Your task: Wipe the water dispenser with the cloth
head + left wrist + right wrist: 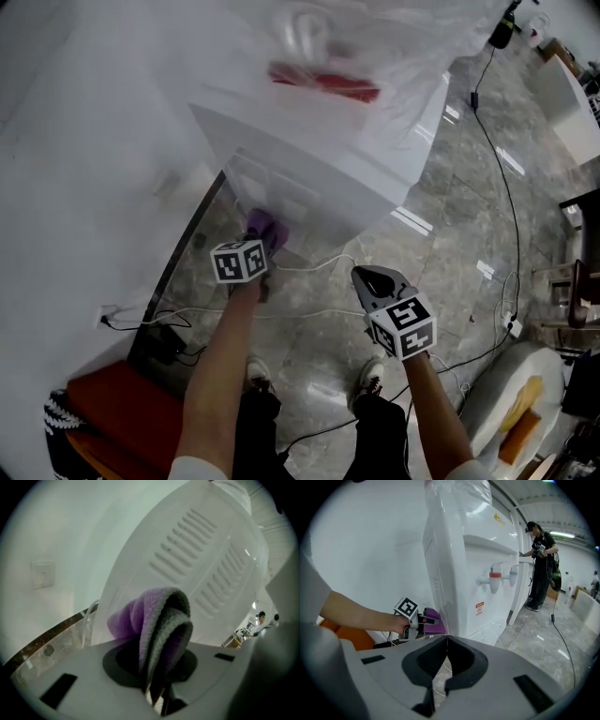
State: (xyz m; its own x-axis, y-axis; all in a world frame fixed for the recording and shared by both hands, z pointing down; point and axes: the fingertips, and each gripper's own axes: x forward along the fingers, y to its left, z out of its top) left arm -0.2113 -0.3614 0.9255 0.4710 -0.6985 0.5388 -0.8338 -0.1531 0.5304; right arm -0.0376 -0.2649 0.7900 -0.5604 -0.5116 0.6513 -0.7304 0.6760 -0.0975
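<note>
Pinching a folded purple and grey cloth (154, 625) between its jaws, your left gripper (155, 686) is holding it low against the side of the white water dispenser (459, 573). The jaws are closing tightly on the lower folds, and the rest of the cloth is bulging up and out above them. From the left gripper view, the cloth is sitting in front of a panel with two rows of slanted vent slots (187, 541). From the right gripper view, it is meeting the dispenser's side edge near the bottom, close to the floor.

Your right gripper (446, 639) is hanging apart from the dispenser, in front of it and to your right. Its jaws are pressing together with nothing between them.

On the dispenser's front, a red tap (494, 576) is sticking out beside a white one. A clear bottle (457, 494) is standing on top.

Around the dispenser, a plain white wall (84, 141) is running along your left, carrying a wall socket (43, 573). A grey marble floor (450, 244) is spreading out beneath you, with a thin white cable (309, 267) trailing across it. A red seat (122, 403) is sitting by the wall behind your left arm. Further off, another person (541, 569) in dark clothes is standing at a white counter.
</note>
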